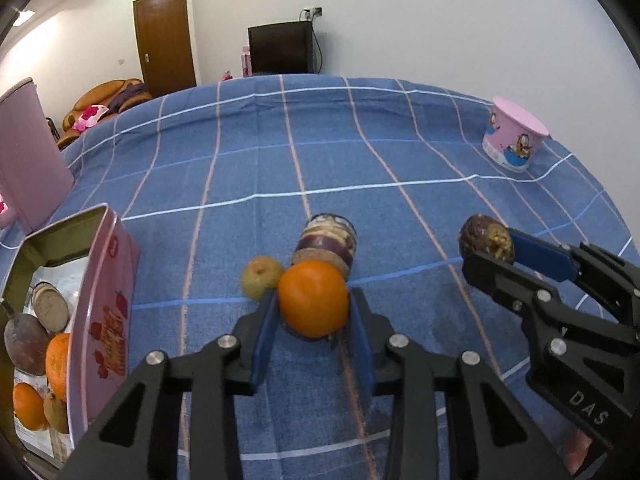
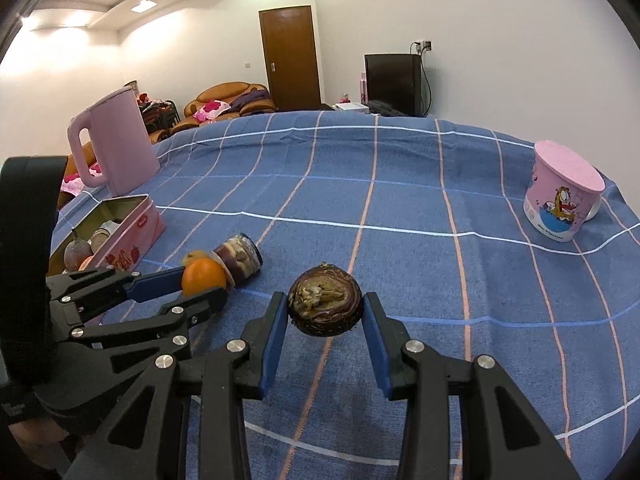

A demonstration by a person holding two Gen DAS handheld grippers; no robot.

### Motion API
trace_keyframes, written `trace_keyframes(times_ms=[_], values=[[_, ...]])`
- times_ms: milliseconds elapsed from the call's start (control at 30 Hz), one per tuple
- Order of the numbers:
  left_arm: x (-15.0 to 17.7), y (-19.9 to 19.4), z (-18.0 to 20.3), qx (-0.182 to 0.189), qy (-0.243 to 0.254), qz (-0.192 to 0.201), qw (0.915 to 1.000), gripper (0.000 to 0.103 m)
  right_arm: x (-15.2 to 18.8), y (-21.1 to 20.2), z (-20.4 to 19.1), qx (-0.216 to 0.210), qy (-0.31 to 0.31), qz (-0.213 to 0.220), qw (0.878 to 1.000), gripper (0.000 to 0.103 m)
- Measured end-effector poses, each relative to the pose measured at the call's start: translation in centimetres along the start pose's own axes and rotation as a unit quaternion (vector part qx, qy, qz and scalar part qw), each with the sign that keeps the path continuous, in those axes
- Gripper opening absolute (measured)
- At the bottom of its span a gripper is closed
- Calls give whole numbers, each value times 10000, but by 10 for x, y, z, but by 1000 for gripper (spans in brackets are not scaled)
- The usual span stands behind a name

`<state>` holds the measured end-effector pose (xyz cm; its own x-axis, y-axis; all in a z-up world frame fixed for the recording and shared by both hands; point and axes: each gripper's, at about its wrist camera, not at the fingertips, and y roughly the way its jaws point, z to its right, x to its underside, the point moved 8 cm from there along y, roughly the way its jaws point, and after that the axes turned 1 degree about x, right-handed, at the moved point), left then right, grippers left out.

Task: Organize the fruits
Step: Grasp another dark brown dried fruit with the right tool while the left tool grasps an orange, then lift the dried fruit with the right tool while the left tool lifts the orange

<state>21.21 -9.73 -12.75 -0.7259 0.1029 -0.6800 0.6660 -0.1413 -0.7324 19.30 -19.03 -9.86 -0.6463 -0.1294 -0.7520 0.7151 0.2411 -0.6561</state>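
On a blue checked tablecloth (image 1: 360, 168), the left gripper (image 1: 314, 312) pinches an orange (image 1: 313, 300) between its blue pads. The right gripper (image 2: 325, 312) clamps a dark brown, mottled fruit (image 2: 325, 306) (kind unclear). A pink tin (image 1: 100, 312) holding more fruit sits at nine o'clock, a pink cup (image 2: 564, 196) at two.

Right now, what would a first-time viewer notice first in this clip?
Both grippers hold fruit at once: the left gripper clamps an orange, the right gripper a dark, mottled brown fruit. To the left on the blue checked tablecloth stands an open pink tin already holding fruit.
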Motion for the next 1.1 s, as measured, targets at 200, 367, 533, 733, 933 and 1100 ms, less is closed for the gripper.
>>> trace_keyframes(times_ms=[200,367,533,733,933,1100], values=[[-4,-12,0,42,31,278,9996,36,-2,-9,-2,-28,-60,210,9998,40],[-6,-20,-1,31,11,458,9989,36,-4,-14,-7,-35,-153,338,9993,40],[-9,-29,-1,-40,52,707,9975,36,-6,-22,-9,-73,-214,528,9984,40],[-10,-36,-1,-154,105,882,9959,36,-8,-27,-11,-120,-227,677,9974,40],[-11,-40,0,-210,126,985,9948,36,-9,-34,-13,-139,-279,828,9961,40],[-11,-45,-2,-232,106,1100,9936,36,-10,-39,-13,-147,-283,952,9949,40]])
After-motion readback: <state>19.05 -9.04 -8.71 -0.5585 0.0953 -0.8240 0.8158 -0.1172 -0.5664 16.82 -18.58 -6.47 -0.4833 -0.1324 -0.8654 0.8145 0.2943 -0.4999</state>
